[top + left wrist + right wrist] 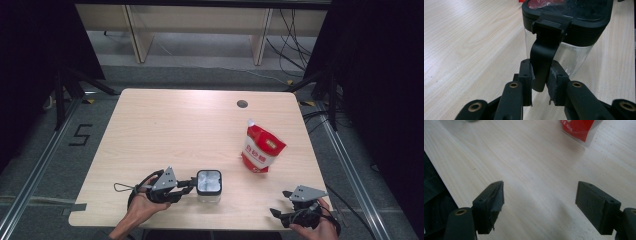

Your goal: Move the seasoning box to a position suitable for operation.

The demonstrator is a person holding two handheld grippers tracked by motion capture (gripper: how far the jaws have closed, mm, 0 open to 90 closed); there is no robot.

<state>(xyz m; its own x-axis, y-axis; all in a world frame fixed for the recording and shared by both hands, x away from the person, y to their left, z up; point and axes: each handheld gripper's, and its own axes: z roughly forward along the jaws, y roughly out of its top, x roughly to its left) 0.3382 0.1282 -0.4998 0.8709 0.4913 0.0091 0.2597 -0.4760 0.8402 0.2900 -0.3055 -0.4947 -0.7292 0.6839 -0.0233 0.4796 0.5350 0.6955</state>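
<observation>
The clear container [209,186] stands upright near the table's [165,130] front edge, its black lid [584,22] on top. A latch flap [542,62] hangs down the wall facing your left gripper [186,187]; its long axis runs top to bottom, and your left gripper's pads are closed onto it from either side, just beside the container. The red pouch [261,148] stands beyond the container, toward your right. Your right gripper [280,202] rests well apart from the container, jaws spread wide and holding nothing, so the left is nearer.
</observation>
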